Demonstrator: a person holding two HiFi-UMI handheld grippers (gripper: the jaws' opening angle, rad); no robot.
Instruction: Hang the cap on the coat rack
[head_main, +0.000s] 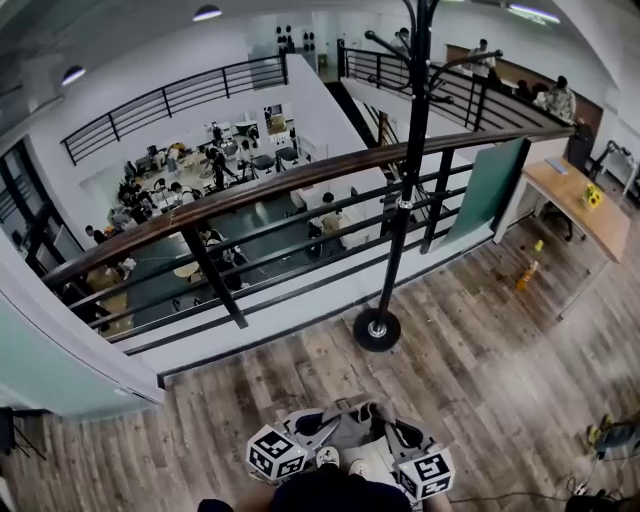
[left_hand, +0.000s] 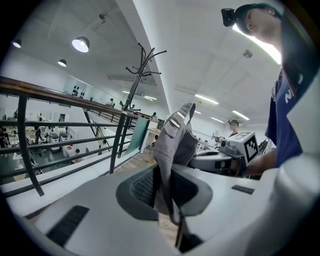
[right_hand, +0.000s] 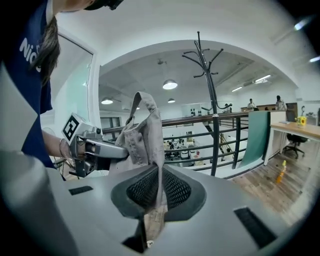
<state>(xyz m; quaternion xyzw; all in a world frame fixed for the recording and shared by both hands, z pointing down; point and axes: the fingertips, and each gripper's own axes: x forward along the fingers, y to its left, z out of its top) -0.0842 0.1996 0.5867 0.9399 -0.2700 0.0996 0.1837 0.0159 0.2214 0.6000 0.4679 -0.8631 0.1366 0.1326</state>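
Both left gripper (left_hand: 167, 192) and right gripper (right_hand: 156, 192) clenched, grey cap (left_hand: 176, 142) pinched between each one's fingers

Wood plank floor (head_main: 480, 390), coat rack's round base (head_main: 377, 329), yellow bottle (head_main: 527, 275)

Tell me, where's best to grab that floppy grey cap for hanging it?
At its lower edge, from both sides, as now: the left gripper and the right gripper each pinch the limp cap from below, so its upper part stands free, probably easiest to drop over a hook of the coat rack.
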